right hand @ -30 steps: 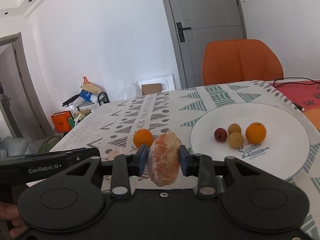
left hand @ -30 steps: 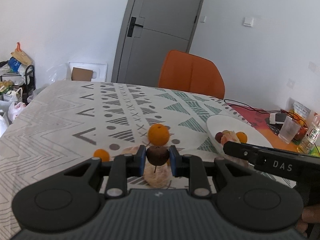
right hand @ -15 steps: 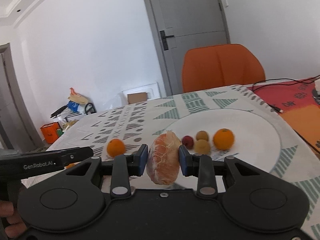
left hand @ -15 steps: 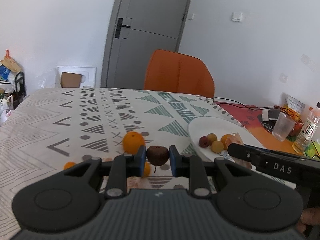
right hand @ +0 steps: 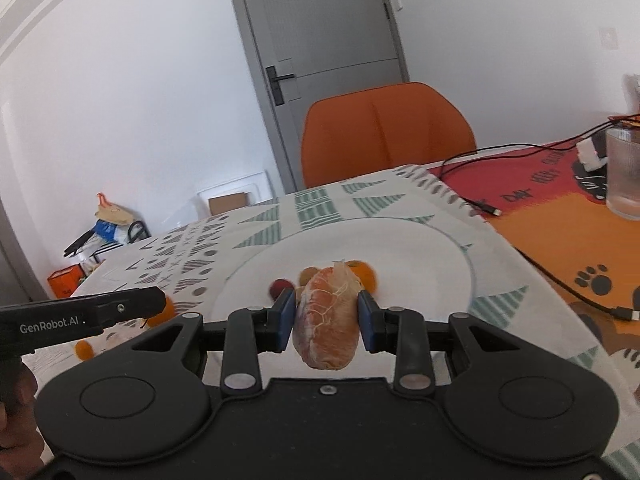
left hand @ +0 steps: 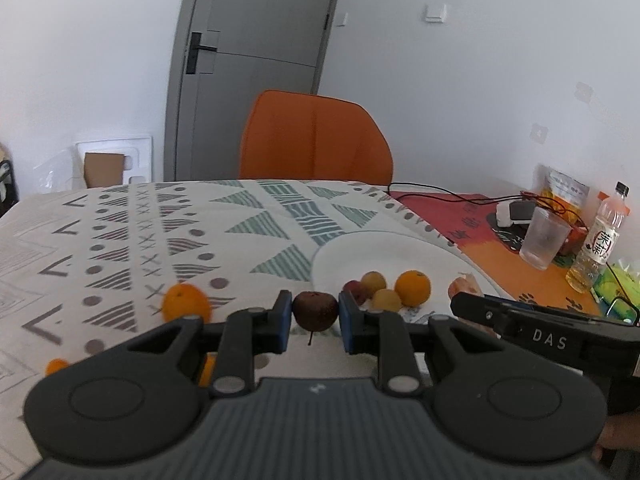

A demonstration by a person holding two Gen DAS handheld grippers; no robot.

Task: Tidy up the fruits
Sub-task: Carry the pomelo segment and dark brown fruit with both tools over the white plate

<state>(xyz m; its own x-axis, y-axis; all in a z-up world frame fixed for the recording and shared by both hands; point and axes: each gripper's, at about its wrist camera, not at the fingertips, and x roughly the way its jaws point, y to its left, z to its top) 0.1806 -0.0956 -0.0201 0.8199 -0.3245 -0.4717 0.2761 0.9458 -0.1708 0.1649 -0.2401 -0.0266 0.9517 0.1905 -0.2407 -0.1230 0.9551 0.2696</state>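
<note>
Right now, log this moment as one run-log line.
left gripper: shut on dark brown fruit | right gripper: shut on peeled citrus | white plate: four small fruits | loose orange on tablecloth

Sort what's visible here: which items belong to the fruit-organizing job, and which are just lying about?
Job:
- left gripper shut on dark brown fruit
- right gripper shut on peeled citrus
- white plate
- orange on the tablecloth

Lying about:
- plastic cup
- drink bottle
- black cable
- orange chair
</note>
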